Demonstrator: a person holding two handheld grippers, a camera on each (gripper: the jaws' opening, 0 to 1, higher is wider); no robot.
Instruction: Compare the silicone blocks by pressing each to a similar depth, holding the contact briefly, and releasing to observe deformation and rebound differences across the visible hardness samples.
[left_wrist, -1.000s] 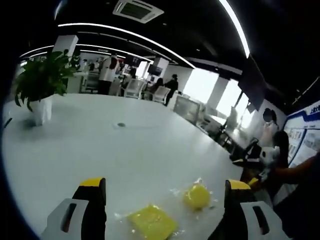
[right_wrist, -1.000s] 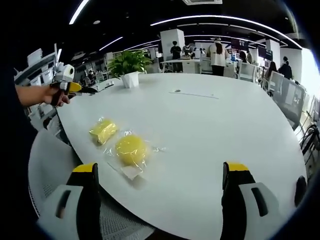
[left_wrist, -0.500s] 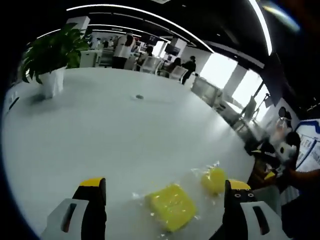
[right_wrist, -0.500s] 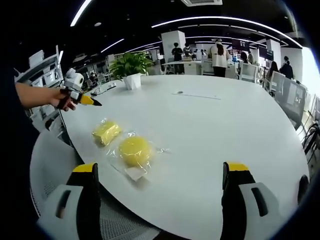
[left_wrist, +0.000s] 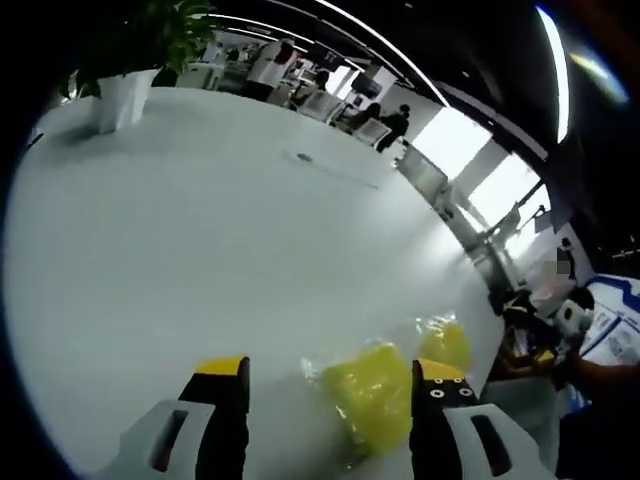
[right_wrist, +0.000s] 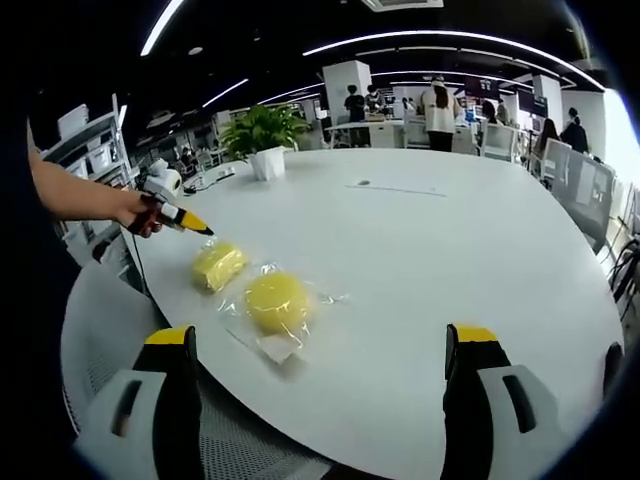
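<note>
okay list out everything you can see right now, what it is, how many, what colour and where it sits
Silicone blocks: two, yellow, each in clear wrap, near the table's edge; square block beside round block.
Table: one, white, large.
Potted plant: one, green in a white pot, far side of the table.
Office chairs: several, pale, beyond the table.
People: a few, standing in the background.
Ceiling lights: long white strips overhead.
Left gripper: yellow-tipped, held in a hand, close to the square block.
Right gripper: jaws wide apart, black with yellow tips, bottom of the right gripper view.
</note>
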